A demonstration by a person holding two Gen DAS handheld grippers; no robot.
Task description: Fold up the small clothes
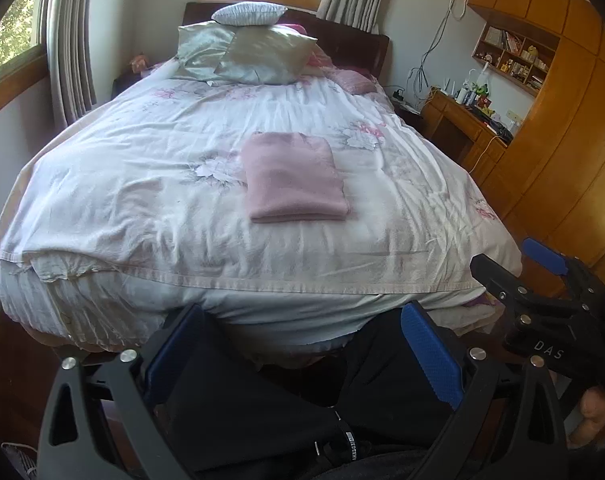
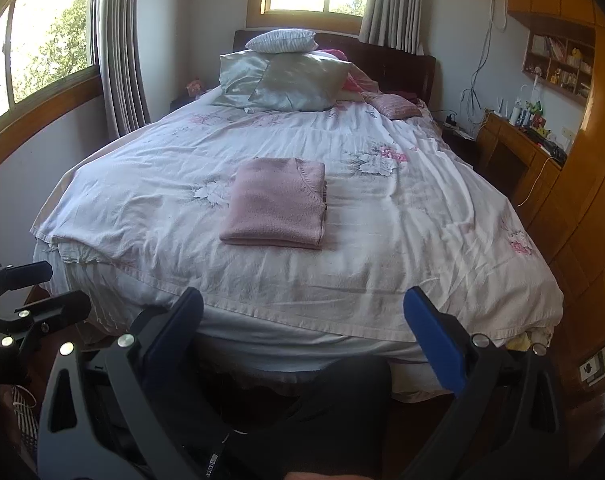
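Looking done: pink top (image 1: pixel 296 178) sits folded on the bed (image 1: pixel 142 184); left gripper (image 1: pixel 302 352) and right gripper (image 2: pixel 302 336) both spread, empty.

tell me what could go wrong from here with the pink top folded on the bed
1. The pink top lies mid-bed, far from both open tongs at the foot; a long reach over the duvet may be needed.
2. The duvet is wrinkled and soft, so pressing or dragging could skew the fold.
3. Its stacked layers show at the right edge; a one-sided pinch may peel them apart.
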